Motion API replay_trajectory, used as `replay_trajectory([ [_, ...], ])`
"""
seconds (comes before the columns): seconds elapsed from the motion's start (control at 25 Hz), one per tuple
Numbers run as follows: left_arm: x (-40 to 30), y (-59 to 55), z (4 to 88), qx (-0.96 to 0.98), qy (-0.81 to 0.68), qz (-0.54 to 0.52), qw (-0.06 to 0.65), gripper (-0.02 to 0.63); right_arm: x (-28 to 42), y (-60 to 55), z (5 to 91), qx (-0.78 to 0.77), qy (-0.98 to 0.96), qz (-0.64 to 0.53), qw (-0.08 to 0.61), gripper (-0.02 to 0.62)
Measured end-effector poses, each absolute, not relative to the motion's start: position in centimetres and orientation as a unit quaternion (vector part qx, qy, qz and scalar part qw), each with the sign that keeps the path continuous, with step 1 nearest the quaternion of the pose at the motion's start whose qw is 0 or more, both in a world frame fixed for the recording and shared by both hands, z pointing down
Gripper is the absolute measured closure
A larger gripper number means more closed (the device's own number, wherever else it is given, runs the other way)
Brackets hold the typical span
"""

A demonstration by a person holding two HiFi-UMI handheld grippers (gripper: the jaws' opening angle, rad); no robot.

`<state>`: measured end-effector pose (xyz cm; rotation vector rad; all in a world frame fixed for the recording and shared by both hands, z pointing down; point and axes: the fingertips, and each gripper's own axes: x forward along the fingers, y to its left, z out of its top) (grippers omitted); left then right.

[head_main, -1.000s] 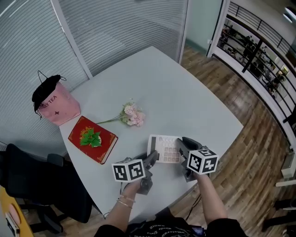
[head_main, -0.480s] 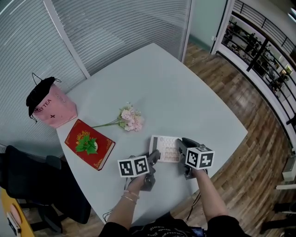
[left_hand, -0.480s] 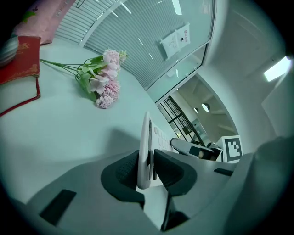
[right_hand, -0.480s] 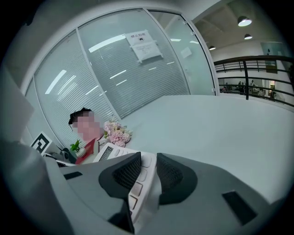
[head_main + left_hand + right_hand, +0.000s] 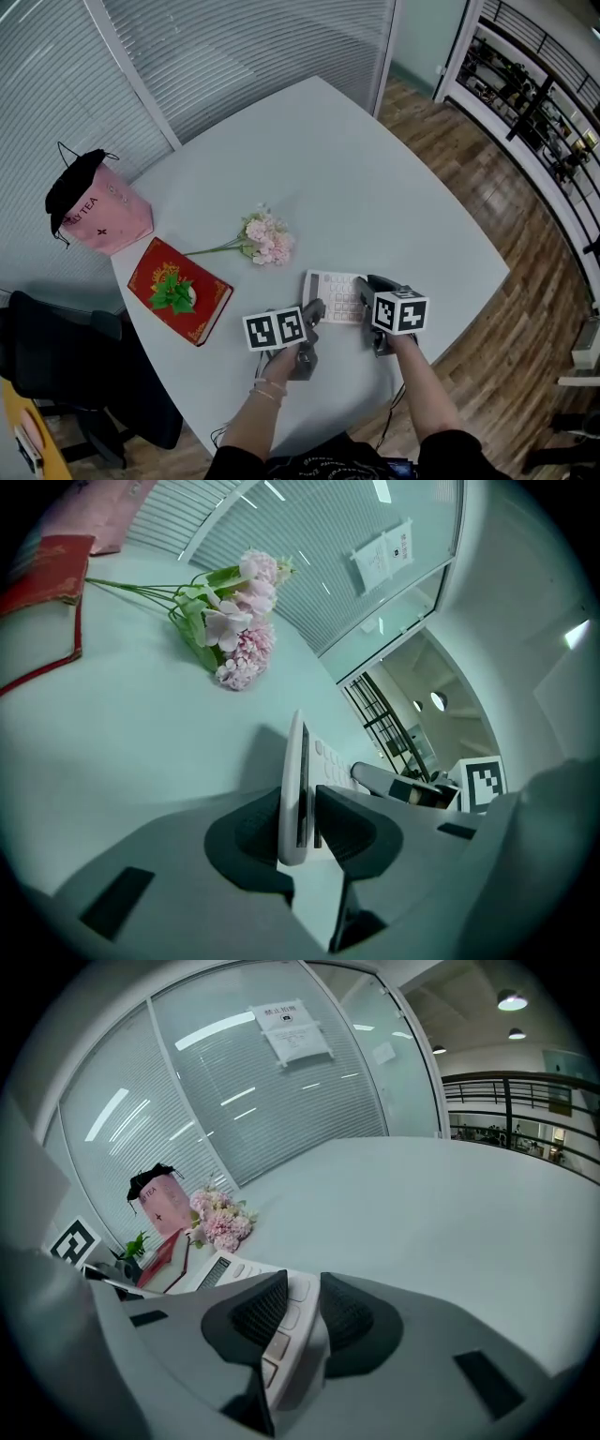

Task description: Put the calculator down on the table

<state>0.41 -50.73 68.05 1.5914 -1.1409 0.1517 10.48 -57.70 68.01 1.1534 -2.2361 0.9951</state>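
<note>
Calculator (image 5: 336, 297) is lower centre in the head view, low over the grey worktop (image 5: 375, 178) near its front edge. Can't tell if it's touching down. Left gripper (image 5: 302, 810) fingers are nearly closed, pinching its left end edge-on. Right gripper (image 5: 302, 1321) fingers clamp the right end, over the keys. Both tilt forward and down, forearms coming in from the bottom. Pink flowers (image 5: 265, 239) lie just up-left.
</note>
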Motion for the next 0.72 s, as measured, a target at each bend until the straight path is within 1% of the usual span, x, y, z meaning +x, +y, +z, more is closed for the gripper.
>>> replay_trajectory([
  [0.4, 0.0, -51.3, 68.1, 0.647, -0.509, 0.097, 0.559, 0.489, 10.2, -58.5, 68.8, 0.431, -0.795, 0.35, 0.247, 0.476],
  [0.6, -0.5, -51.2, 68.3, 0.633, -0.526, 0.086, 0.561, 0.443, 10.3, -58.6, 68.7, 0.437, -0.796, 0.329, 0.261, 0.467],
  [0.64, -0.6, -51.2, 68.4, 0.63, -0.53, 0.082, 0.561, 0.431, 10.3, -58.6, 68.7, 0.437, -0.797, 0.325, 0.26, 0.453],
  [0.68, -0.8, -51.1, 68.5, 0.629, -0.534, 0.079, 0.56, 0.414, 10.4, -58.5, 68.7, 0.436, -0.799, 0.323, 0.257, 0.424],
  [0.72, -0.8, -51.0, 68.5, 0.63, -0.536, 0.077, 0.557, 0.405, 10.5, -58.3, 68.5, 0.435, -0.803, 0.322, 0.251, 0.374],
])
